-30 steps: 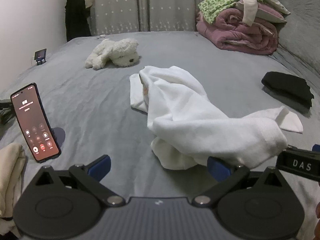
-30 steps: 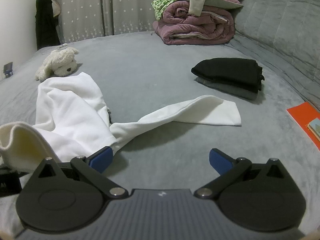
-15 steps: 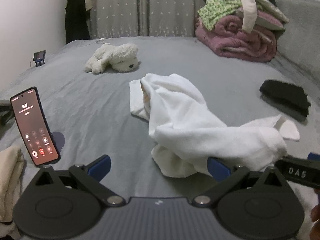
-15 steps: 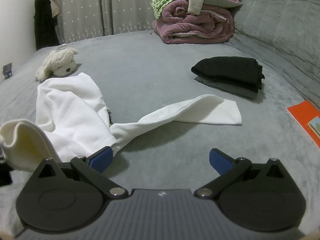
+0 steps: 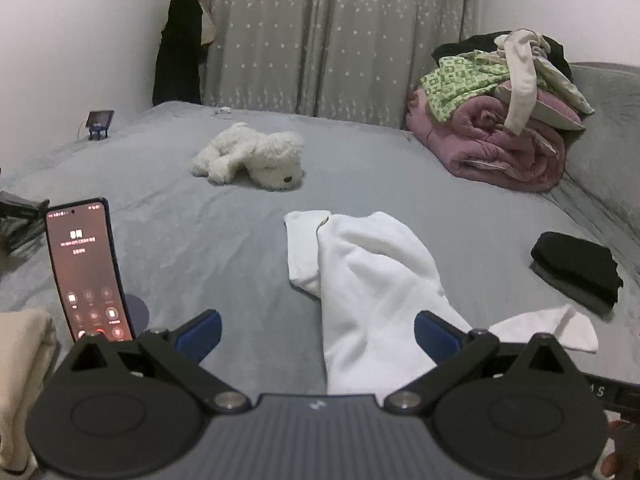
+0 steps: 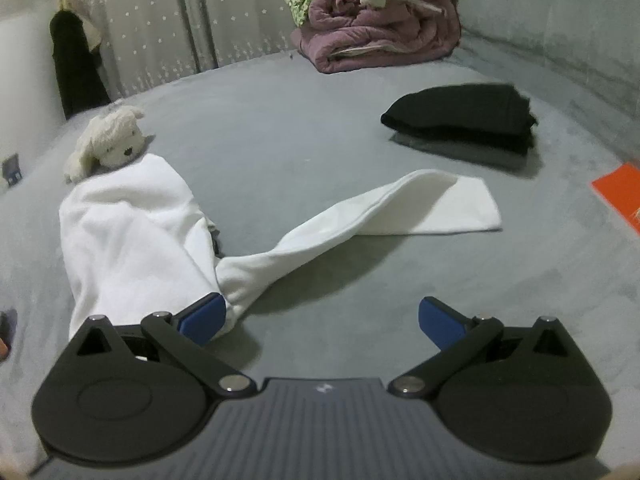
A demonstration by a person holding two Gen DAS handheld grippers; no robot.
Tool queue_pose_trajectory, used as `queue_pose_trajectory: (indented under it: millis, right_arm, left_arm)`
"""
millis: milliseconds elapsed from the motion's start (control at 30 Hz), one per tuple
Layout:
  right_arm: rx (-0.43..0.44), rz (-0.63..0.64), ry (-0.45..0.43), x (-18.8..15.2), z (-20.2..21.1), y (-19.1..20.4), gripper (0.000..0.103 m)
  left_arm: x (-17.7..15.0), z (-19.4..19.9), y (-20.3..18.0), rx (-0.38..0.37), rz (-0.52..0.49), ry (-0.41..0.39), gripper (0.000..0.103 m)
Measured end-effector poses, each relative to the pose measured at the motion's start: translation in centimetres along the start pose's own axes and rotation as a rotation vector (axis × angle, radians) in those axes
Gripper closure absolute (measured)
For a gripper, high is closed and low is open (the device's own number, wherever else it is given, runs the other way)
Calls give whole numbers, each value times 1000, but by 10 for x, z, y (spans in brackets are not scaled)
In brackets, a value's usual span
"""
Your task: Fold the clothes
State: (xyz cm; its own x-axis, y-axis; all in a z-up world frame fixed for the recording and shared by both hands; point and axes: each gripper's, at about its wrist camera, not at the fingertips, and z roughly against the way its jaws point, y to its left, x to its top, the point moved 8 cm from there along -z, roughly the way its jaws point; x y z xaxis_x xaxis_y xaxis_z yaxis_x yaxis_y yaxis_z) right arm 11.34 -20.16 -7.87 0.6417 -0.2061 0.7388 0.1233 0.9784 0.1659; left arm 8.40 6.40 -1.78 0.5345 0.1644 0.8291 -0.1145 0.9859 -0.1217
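Dim indoor light, soft shadows, slight blur, bowed fisheye edges.

One white top (image 5: pixel 372 280), one toy dog (image 5: pixel 256 156), two phones (image 5: pixel 86 268) maybe, one black pile (image 6: pixel 460 116), one pink blanket (image 5: pixel 504 148).

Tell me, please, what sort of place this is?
Most likely a bedroom: the work surface is a grey bed, with a rolled pink quilt stacked at its far end, a white plush dog lying on it, and star-patterned curtains behind.
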Motion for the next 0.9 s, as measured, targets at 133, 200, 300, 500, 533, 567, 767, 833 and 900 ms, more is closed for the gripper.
queue_pose_trajectory:
  millis: [133, 200, 300, 500, 533, 567, 767, 833, 900]
  right_arm:
    - [48, -52, 13, 0, -13, 1, 0]
    - [78, -71, 28, 0, -18, 7, 0]
    - [131, -75, 33, 3, -23, 20, 0]
    - [144, -13, 32, 6, -35, 36, 0]
    - [140, -9, 38, 6, -38, 36, 0]
    - [135, -5, 44, 6, -42, 36, 0]
    - [133, 16, 40, 13, -54, 28, 0]
    - [160, 23, 13, 20, -52, 26, 0]
    - [215, 4, 7, 27, -52, 24, 1]
  left_arm:
    - [-11, -20, 2, -34, 20, 30, 0]
    - [-17, -31, 1, -39, 16, 47, 0]
    - [-26, -50, -2, -41, -2, 88, 0]
    - [-32, -77, -4, -53, -17, 128, 0]
    - [-34, -81, -4, -53, -20, 136, 0]
    - [-35, -85, -5, -55, -21, 148, 0]
    - [-42, -102, -7, -66, -8, 196, 0]
    - [-43, -105, -9, -75, -7, 212, 0]
    - [-45, -108, -11, -87, -6, 228, 0]
